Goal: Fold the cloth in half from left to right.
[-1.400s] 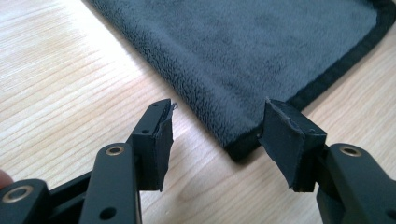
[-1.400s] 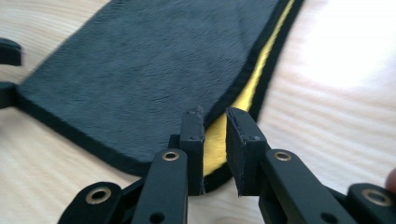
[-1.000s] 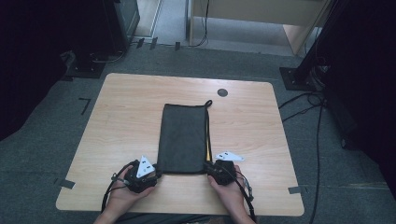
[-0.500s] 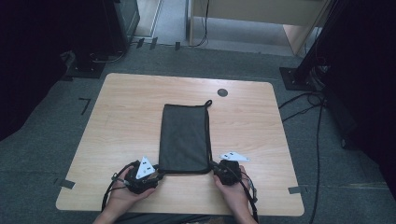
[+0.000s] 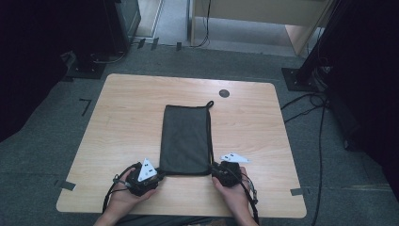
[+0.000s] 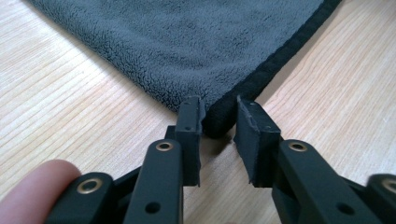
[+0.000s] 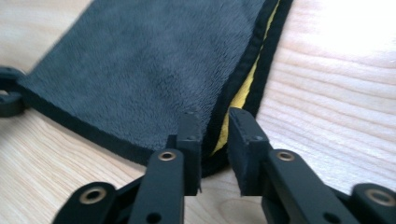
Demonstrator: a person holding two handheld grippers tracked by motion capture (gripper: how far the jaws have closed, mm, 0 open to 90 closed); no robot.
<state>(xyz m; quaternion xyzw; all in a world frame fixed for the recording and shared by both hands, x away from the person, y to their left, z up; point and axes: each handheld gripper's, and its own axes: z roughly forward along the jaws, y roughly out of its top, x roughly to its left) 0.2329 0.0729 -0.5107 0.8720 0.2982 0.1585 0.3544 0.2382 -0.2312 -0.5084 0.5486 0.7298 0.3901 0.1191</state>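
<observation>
Soft, limp dark-grey fleece towel [image 5: 184, 140] at frame centre: left gripper [image 6: 218, 122] closing, right gripper [image 7: 214, 127] opening, both gapped around its black-hemmed near corners, best holds.

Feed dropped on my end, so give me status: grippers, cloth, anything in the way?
Left gripper and right gripper open, fingers straddling near corners of folded grey cloth. Left closing, right opening. Cloth flat on table. Nothing in the way.
</observation>
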